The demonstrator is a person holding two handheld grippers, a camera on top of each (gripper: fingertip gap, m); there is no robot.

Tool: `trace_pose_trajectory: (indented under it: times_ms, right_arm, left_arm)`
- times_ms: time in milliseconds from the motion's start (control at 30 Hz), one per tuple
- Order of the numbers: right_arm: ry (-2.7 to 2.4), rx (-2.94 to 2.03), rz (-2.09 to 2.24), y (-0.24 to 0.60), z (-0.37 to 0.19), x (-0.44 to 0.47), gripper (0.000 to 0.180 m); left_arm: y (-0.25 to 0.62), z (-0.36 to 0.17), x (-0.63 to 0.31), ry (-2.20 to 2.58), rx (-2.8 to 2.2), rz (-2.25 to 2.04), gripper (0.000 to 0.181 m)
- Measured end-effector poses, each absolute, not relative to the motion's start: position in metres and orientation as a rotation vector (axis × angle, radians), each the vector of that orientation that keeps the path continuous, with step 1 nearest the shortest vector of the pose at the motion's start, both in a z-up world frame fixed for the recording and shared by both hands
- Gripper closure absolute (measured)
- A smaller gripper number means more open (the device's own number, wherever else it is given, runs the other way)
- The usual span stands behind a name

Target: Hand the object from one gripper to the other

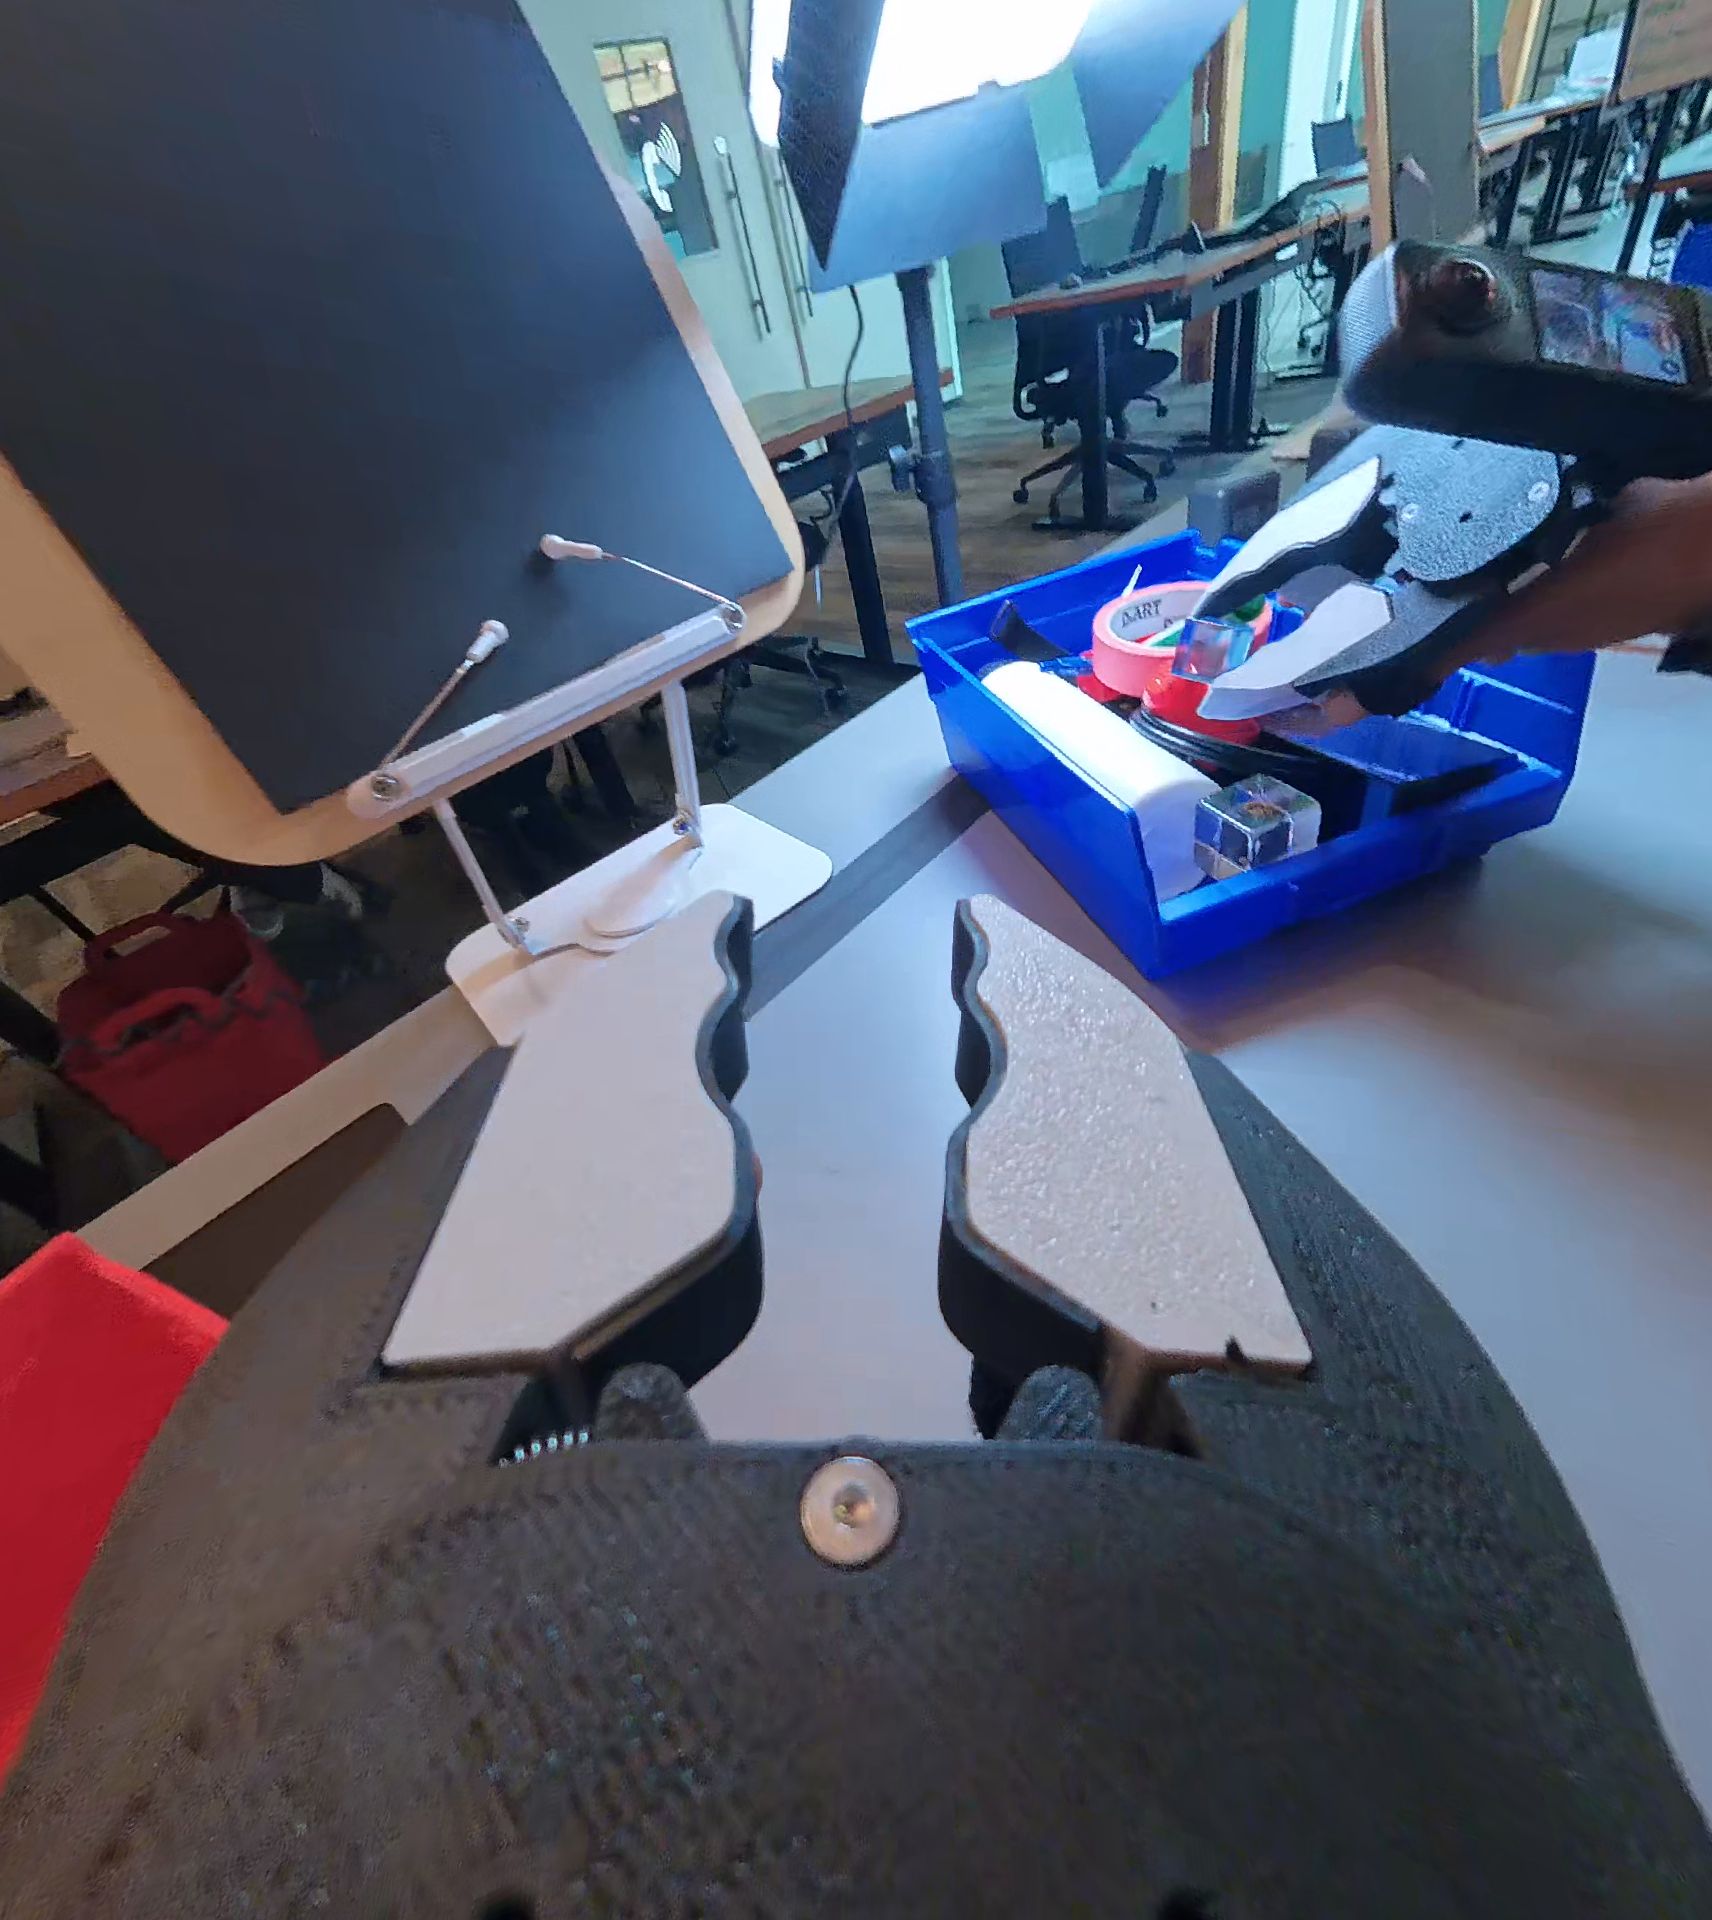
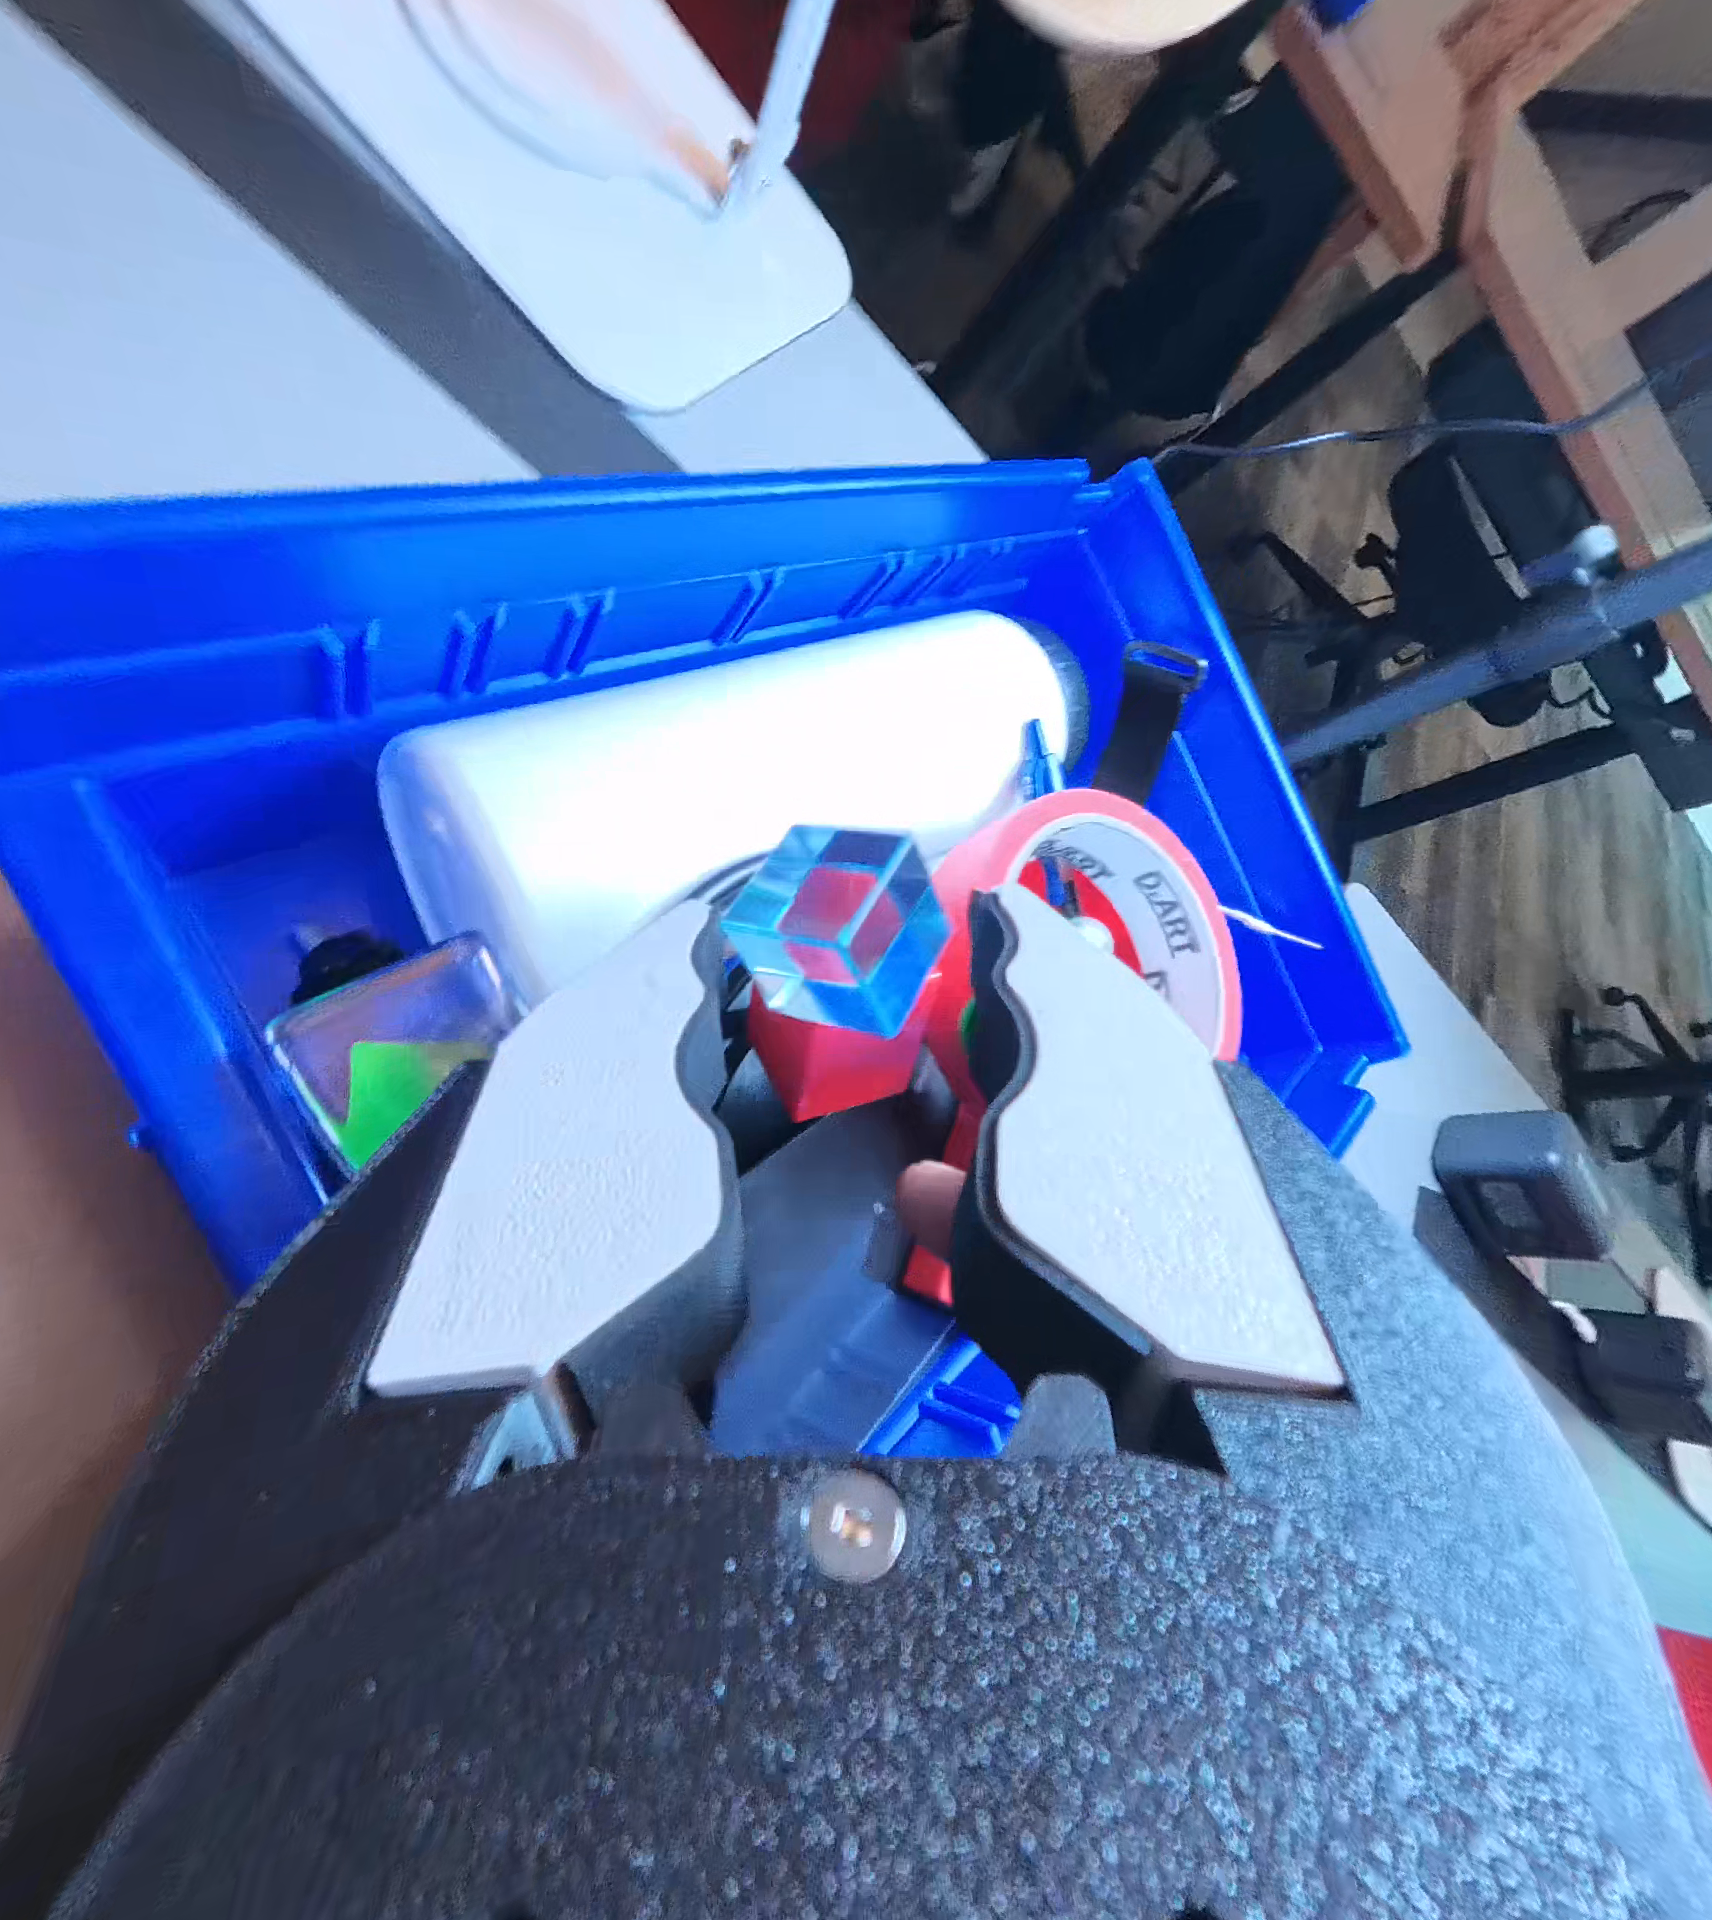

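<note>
While the left gripper (image 1: 852, 997) hangs over the bare grey desk (image 1: 1454, 1195) in front of the open blue plastic bin (image 1: 1247, 914), its jaws stand parted with nothing between them. The right gripper (image 2: 836, 945) is above that bin, and its jaws are only partly closed: the small clear glass cube with blue and red tints (image 2: 836, 930) sits between the 2 tips, its left edge against the left fingertip (image 2: 686, 935). Whether the right tip touches it I cannot tell, since a narrow gap seems to show there. In the left wrist view the same cube (image 1: 1213, 646) shows between the tips of the right gripper (image 1: 1236, 649), above the middle of the bin.

Inside the bin lie a white cylindrical roll (image 2: 727, 758) along its far wall, a ring of pink tape (image 2: 1143, 914) on edge just right of the cube, a red block (image 2: 831, 1060) beneath the cube, and a second clear cube with green reflections (image 2: 384, 1049) in the near left corner. A black strap (image 2: 1143, 717) rests against the bin's right wall.

Left of the bin, on the desk edge, stands a white metal stand (image 1: 623, 904) carrying a tilted dark board with a pale wooden rim (image 1: 312, 364). A small black camera (image 2: 1517, 1195) sits on the desk to the right of the bin.
</note>
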State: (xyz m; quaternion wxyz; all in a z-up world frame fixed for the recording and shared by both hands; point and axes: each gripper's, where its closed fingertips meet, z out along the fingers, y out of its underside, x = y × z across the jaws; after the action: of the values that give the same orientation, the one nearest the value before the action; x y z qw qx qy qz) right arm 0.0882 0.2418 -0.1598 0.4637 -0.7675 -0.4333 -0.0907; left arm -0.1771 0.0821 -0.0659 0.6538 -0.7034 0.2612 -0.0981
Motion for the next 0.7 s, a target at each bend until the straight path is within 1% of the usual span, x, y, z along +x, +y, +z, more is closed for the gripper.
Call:
trace_pose_trajectory:
  times_ms: [67, 133, 300, 467, 600, 700]
  right_arm:
    - [-1.013, -1.867, -0.139, 0.242, -0.150, 0.088, 0.123]
    - [-0.966, -1.863, -0.075, 0.242, -0.141, 0.092, 0.125]
    - [-0.885, -1.804, -0.103, 0.246, -0.117, 0.109, 0.129]
    - [-0.802, -1.687, -0.015, 0.236, -0.081, 0.101, 0.130]
    - [-0.788, -1.586, 0.090, 0.220, -0.052, 0.083, 0.133]
    - [-0.807, -1.541, 0.162, 0.208, -0.041, 0.067, 0.135]
  left_arm:
    - [0.082, -0.057, -0.189, 0.555, -1.585, -0.227, 0.144]
    - [0.081, -0.050, -0.200, 0.522, -1.574, -0.231, 0.144]
    - [0.081, -0.038, -0.229, 0.449, -1.564, -0.203, 0.144]
    - [0.078, -0.028, -0.267, 0.401, -1.589, -0.121, 0.143]
    - [0.070, -0.033, -0.316, 0.376, -1.735, -0.004, 0.140]
    - [0.070, -0.056, -0.361, 0.390, -1.936, 0.125, 0.142]
